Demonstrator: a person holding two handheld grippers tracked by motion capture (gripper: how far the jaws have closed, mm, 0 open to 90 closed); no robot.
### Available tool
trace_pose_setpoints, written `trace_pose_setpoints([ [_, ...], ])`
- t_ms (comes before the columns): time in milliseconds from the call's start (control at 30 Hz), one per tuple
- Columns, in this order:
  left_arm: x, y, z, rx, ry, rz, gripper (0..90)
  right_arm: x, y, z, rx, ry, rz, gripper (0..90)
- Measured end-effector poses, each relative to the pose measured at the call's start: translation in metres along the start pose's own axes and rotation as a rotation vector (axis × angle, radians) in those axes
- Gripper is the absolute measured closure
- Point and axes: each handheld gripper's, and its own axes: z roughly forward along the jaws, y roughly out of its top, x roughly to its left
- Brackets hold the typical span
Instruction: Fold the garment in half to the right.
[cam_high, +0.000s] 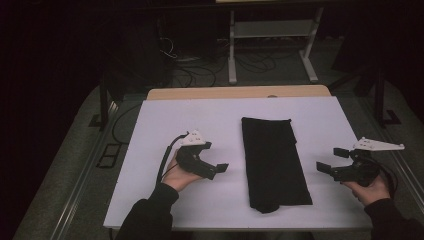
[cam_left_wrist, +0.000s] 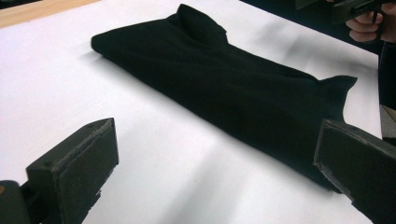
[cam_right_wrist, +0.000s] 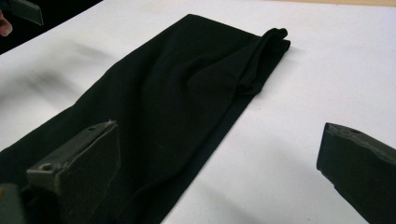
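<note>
Both hand-held grippers, left hand-held gripper and right hand-held gripper, hover with jaws apart, flanking a folded black cloth on the white worktop.

cloth: black fabric — matt, soft, with faint creases and a thin rolled hem
table sheet: white, smooth, matt, paper-like
table edge: pale wood, smooth
left gripper: black plastic — jaw faces dull and slightly rough
right gripper: same matt black plastic

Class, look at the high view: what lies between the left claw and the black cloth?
Nothing: bare white board separates the left claw from the cloth.
</note>
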Motion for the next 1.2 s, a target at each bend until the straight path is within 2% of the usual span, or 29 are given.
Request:
trace_pose_setpoints([
  [300,0.008,-0.012,-0.017,-0.015,0.037,-0.010,0.0,0.000,-0.001,0.000,0.000,0.001,0.001,0.0],
  [767,0.022,-0.045,-0.047,-0.046,0.100,-0.065,0.0,0.000,-0.001,0.000,0.003,-0.001,-0.001,0.0],
  [1200,0.036,-0.073,-0.089,-0.118,0.206,-0.107,0.0,0.000,-0.002,0.000,0.002,0.000,0.002,0.0],
])
